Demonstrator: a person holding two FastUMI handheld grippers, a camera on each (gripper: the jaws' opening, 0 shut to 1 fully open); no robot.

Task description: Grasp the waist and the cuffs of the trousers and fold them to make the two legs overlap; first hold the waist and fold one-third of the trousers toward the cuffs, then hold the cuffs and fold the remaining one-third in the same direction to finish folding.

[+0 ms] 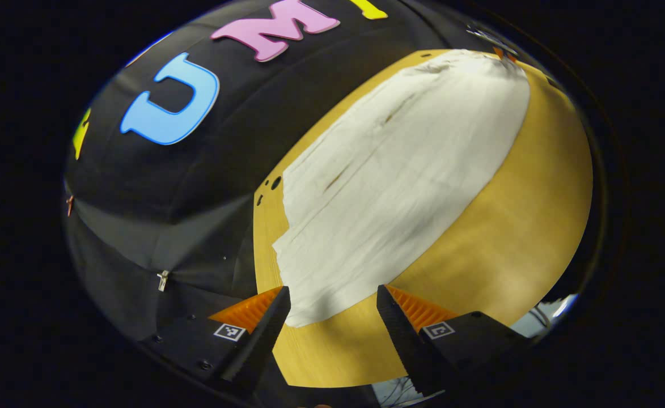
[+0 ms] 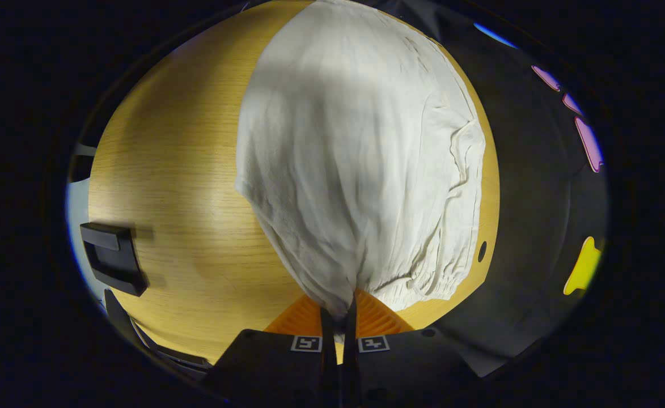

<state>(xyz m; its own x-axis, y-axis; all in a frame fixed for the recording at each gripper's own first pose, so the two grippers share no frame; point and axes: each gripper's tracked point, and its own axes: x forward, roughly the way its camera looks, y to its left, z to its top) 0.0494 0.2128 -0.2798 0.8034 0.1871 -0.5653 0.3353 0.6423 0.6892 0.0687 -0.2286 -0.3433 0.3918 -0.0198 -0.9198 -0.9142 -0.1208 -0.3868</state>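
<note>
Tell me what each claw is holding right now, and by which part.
The right claw pinches the white, crinkled cloth trousers at a bunched edge near the gathered waist. The left claw is open above the other end, holding nothing.

In the left gripper view, the left hand-held gripper [image 1: 332, 317] sits at the bottom of the frame. It has two wedge-shaped fingers with sawtooth inner edges and ribbed faces. Each finger rises from a blocky dark body that carries a small square black-and-white marker, and round screw heads dot the body at lower left. In the right gripper view, the right hand-held gripper [image 2: 338, 317] has the same ribbed fingers, dark body and paired square markers at the bottom centre.
</note>
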